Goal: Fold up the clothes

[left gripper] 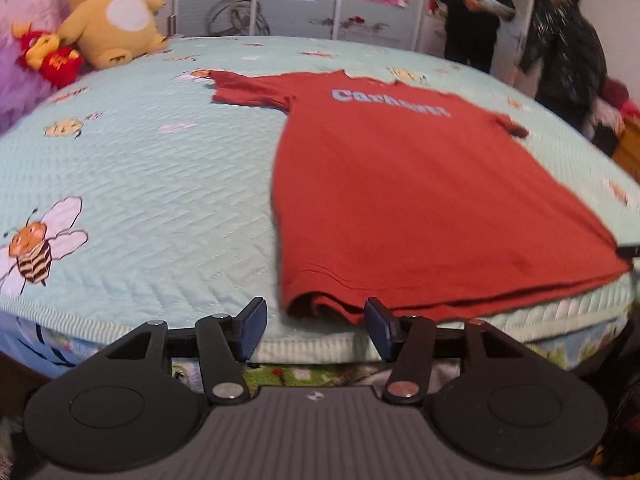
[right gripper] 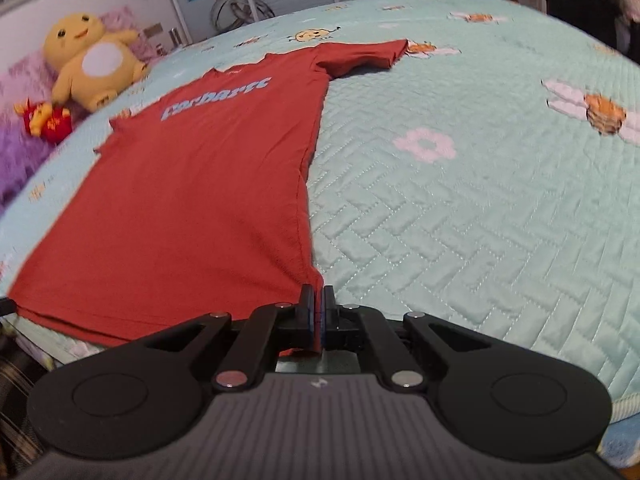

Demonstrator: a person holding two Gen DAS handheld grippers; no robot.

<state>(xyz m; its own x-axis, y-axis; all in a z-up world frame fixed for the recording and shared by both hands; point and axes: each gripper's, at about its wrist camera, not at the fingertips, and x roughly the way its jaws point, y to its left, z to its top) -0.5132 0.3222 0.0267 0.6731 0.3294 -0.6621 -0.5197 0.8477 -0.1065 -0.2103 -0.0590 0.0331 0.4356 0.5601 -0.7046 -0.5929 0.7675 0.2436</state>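
While your right hand-held gripper pinches the red T-shirt hem corner, your left hand-held gripper gapes empty; grab the other corner next.

Left hand-held gripper hangs at the bed's near edge, jaws spread wide — right hand-held gripper there too, jaws pressed together.

T-shirt flat on bed; plush toy behind.
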